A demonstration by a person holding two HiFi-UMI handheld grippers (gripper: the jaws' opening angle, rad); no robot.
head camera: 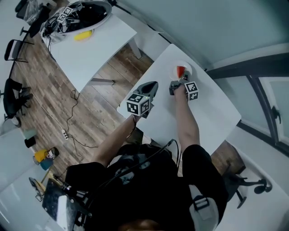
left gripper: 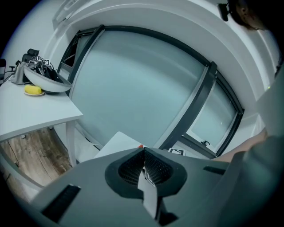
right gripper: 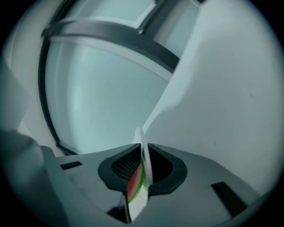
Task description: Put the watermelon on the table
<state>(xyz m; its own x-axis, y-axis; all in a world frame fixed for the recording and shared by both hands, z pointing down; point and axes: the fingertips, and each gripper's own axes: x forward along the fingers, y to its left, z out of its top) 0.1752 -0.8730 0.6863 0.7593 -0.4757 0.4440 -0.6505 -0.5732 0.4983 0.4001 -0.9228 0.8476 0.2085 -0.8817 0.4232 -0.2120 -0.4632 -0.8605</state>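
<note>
A red watermelon slice lies on a small white plate over the far part of the white table. My right gripper is shut on the plate's near rim. In the right gripper view the plate stands edge-on between the shut jaws of the right gripper, with the red and green watermelon against it. I cannot tell whether the plate rests on the table. My left gripper hovers over the table's left edge. Seen in its own view, the left gripper is shut and holds nothing.
A second white table stands at the back left with a bowl of gear and a yellow object. Chairs and a cable are on the wooden floor. A glass wall runs behind the table.
</note>
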